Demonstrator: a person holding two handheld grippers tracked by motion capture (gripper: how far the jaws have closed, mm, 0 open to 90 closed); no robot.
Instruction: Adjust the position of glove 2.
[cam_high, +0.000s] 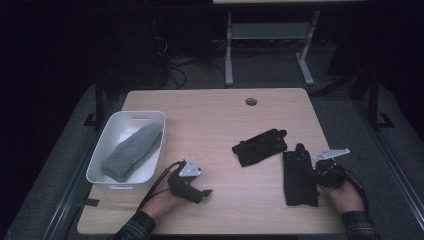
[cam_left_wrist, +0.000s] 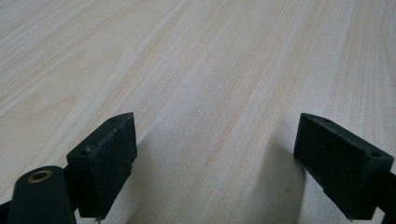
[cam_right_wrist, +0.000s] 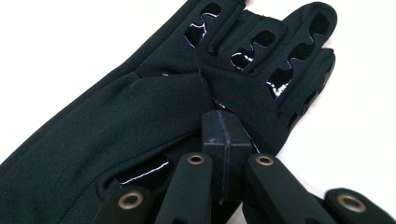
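The near glove (cam_high: 300, 179) lies flat on the table (cam_high: 220, 115) at its right front, fingers pointing away from the person, just beside the right tongs (cam_high: 316, 172). In the right gripper view that glove (cam_right_wrist: 140, 116) runs from lower left to upper right, with glossy grip patches on its fingers. The right tongs (cam_right_wrist: 226, 140) rest against its palm with the jaws pressed together; whether any fabric is pinched between them I cannot tell, since the pads meet in front of the cloth. A second glove (cam_high: 260, 146) lies a little further in, close to the first one's fingertips but apart from it.

The left tongs (cam_high: 197, 191) sit low at the table's front, left of centre, jaws wide apart (cam_left_wrist: 205, 172) over bare wood, holding nothing. Further left stands a white bin (cam_high: 150, 117) with a grey sock (cam_high: 132, 151) in it.

The risk, as I judge it, is a false grip: closed tongs on smooth, stretchy cloth may catch only a thin fold or none, so a lift could leave the glove behind or drop it on the way. Dragging it could also nudge the second glove.
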